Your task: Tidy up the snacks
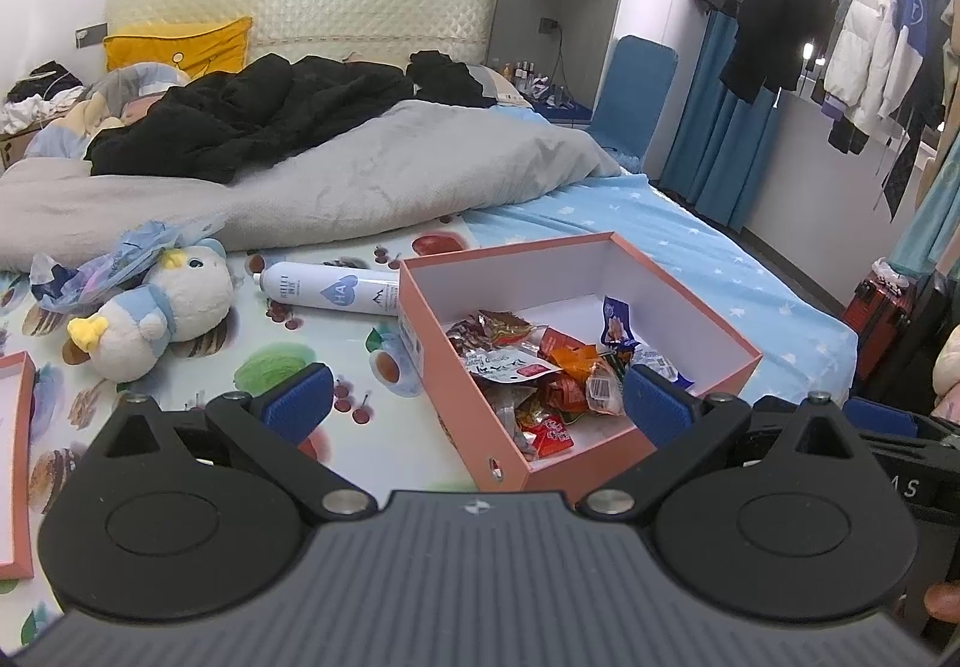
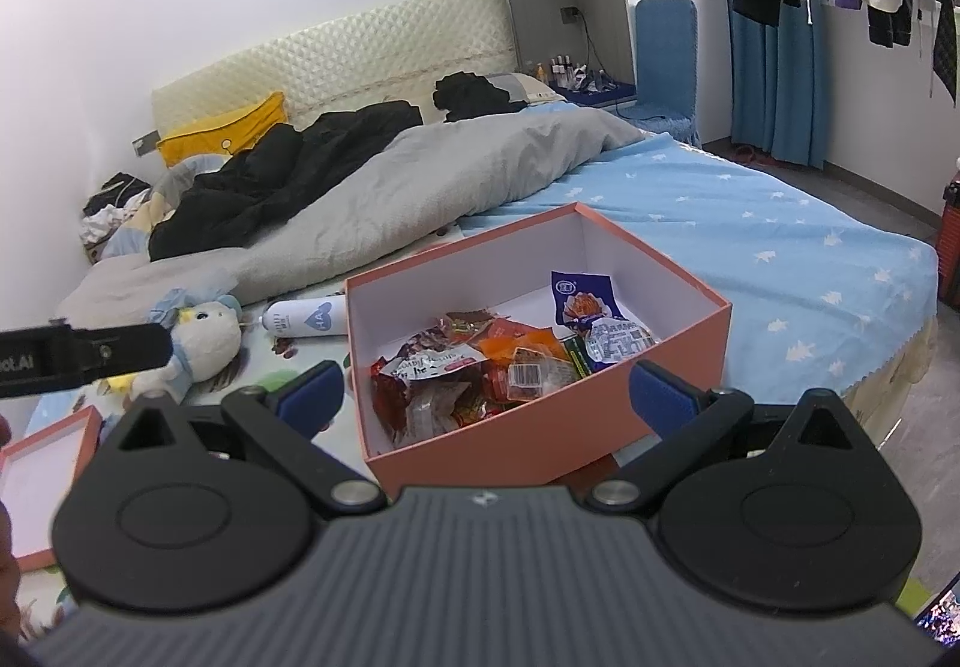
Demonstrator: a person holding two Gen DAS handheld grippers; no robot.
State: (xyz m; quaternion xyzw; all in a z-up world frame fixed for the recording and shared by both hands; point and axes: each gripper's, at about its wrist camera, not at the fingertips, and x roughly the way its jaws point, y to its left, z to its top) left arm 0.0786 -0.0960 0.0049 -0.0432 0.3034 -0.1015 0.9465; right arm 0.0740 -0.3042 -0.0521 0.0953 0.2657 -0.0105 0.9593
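Bed (image 2: 780,247) — box (image 2: 690,367), bottle (image 2: 306,320), plush (image 2: 210,337)

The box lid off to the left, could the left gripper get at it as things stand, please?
Probably yes. The left gripper is open and empty, and the box lid lies face up on the mat with nothing on it or between them; the plush toy sits farther back.

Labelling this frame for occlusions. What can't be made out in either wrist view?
- Box lid: cut by the left edge in both views, its full shape unseen.
- Lower snack packets in the orange box: buried under the top ones, so no count.
- Packet print: too small to read.
- Spray bottle: its far end hidden behind the box wall.
- Left gripper and right gripper: both open, empty.
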